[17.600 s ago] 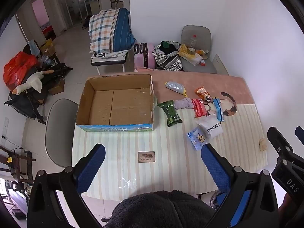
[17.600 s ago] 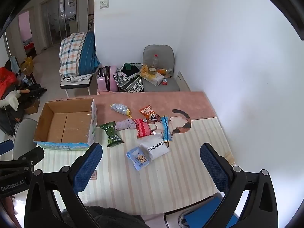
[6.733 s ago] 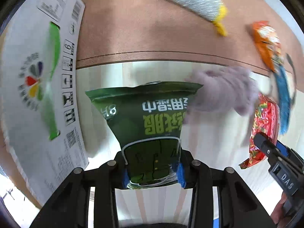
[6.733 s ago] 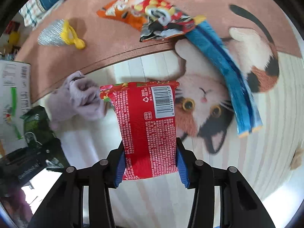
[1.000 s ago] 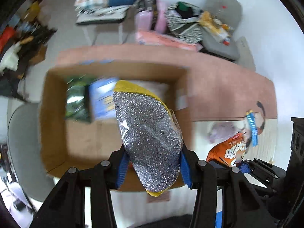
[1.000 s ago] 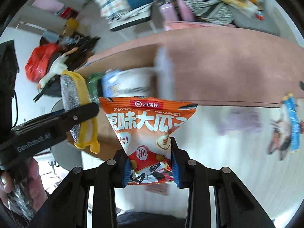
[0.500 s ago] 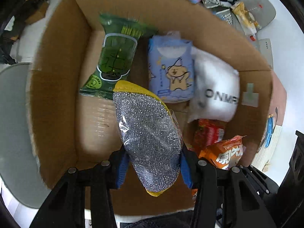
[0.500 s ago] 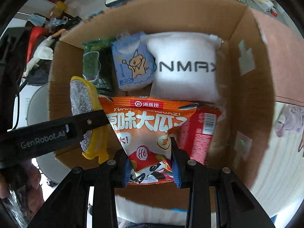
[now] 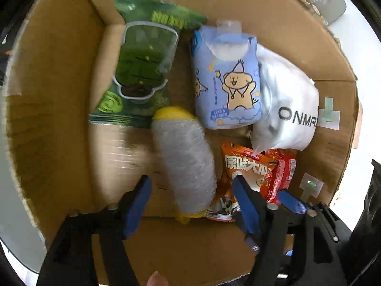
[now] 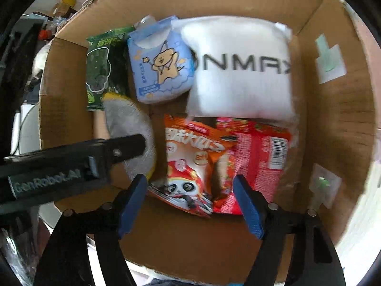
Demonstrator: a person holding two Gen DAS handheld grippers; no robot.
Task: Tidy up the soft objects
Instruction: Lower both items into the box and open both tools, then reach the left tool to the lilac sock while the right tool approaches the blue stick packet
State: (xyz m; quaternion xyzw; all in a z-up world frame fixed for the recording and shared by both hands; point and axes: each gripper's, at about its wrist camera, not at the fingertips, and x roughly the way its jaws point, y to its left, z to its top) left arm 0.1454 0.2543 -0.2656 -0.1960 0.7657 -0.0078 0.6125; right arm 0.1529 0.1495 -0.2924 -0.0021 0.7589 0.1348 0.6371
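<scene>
Both grippers hang over the open cardboard box [image 9: 54, 109]. My left gripper [image 9: 191, 201] is open; the silver scrubber pack with yellow ends [image 9: 185, 162] lies loose between its fingers on the box floor. My right gripper [image 10: 190, 201] is open above the orange snack bag [image 10: 190, 162], which lies free on the box floor [image 10: 190, 233]. Inside the box are also a green wipes pack [image 9: 140, 71], a blue tissue pack [image 9: 226, 83], a white ONMAX pouch [image 9: 285, 109] and a red snack bag [image 10: 257, 157].
The left gripper's black arm [image 10: 59, 166] crosses the left of the right wrist view. The box walls [image 10: 333, 119] stand close around both grippers. A grey chair [image 9: 321, 2] shows beyond the box's far corner.
Both grippers have opened. The silver scrubber pack and the orange snack bag have dropped from the fingers onto the box floor. Both grippers sit lower in the box.
</scene>
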